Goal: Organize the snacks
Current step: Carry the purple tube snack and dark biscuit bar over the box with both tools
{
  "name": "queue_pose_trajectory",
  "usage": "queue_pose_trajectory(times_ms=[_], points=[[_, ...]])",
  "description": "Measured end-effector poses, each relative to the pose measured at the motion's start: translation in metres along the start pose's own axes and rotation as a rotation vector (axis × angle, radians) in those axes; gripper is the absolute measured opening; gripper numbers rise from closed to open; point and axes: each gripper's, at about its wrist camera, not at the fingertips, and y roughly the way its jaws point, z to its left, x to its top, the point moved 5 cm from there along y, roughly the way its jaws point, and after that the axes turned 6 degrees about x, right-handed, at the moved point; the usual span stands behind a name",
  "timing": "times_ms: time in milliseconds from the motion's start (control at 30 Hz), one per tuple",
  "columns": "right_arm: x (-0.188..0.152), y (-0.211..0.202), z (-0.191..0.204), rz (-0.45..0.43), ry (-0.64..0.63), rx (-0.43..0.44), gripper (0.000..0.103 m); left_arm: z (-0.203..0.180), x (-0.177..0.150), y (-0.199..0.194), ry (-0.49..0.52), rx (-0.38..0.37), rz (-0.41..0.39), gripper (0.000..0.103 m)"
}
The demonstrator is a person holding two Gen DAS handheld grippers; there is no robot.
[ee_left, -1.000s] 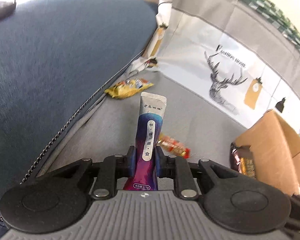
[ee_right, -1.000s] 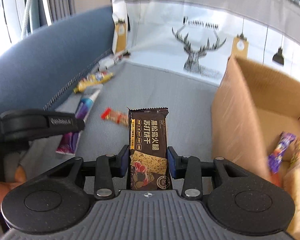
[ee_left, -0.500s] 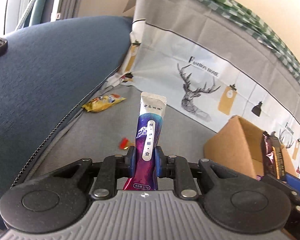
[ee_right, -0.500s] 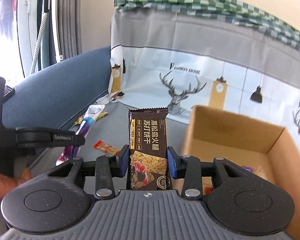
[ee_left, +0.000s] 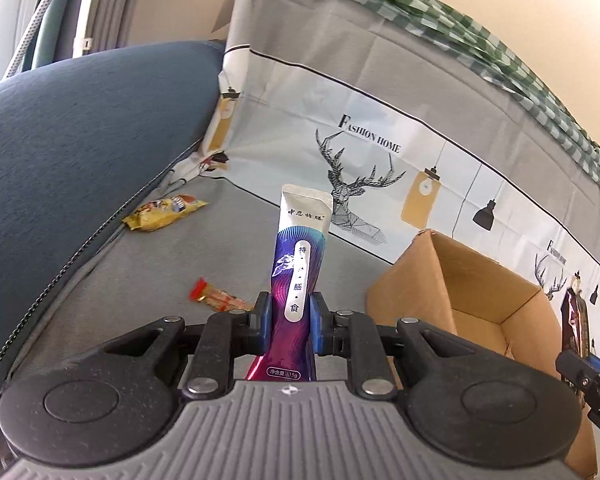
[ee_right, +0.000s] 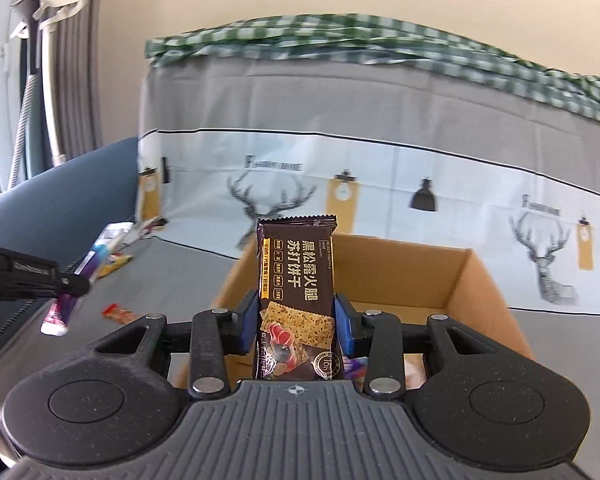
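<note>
While snacks litter the grey sofa seat (ee_left: 220, 248), each tool grips one: left tool (ee_left: 288, 320) a purple sachet (ee_left: 298, 272), right tool (ee_right: 296, 320) a cracker pack (ee_right: 296, 280); only the right view shows inside the cardboard box (ee_right: 480, 280).

Both grippers have risen; the right gripper (ee_right: 296, 322) now faces over the cardboard box (ee_right: 476, 280).

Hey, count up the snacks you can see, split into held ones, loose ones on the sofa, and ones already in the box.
Held in jaws: 2, purple stick and brown cracker pack
Loose on sofa: 2, yellow pack and red candy
In box: at least 1, purple wrapper; the rest is hidden
Total: 5 visible
</note>
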Motion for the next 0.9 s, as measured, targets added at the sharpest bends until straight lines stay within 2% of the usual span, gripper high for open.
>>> queue_pose_trajectory(times_ms=[500,900], points=[[-0.02,-0.017,-0.069,-0.015,0.088,-0.102,0.041,-0.034,-0.003,-0.005,0.079,-0.048,-0.056,0.021],[-0.021,-0.02,-0.075,-0.028,0.108,-0.111,0.041,-0.041,-0.007,-0.005,0.098,-0.055,-0.054,0.021]])
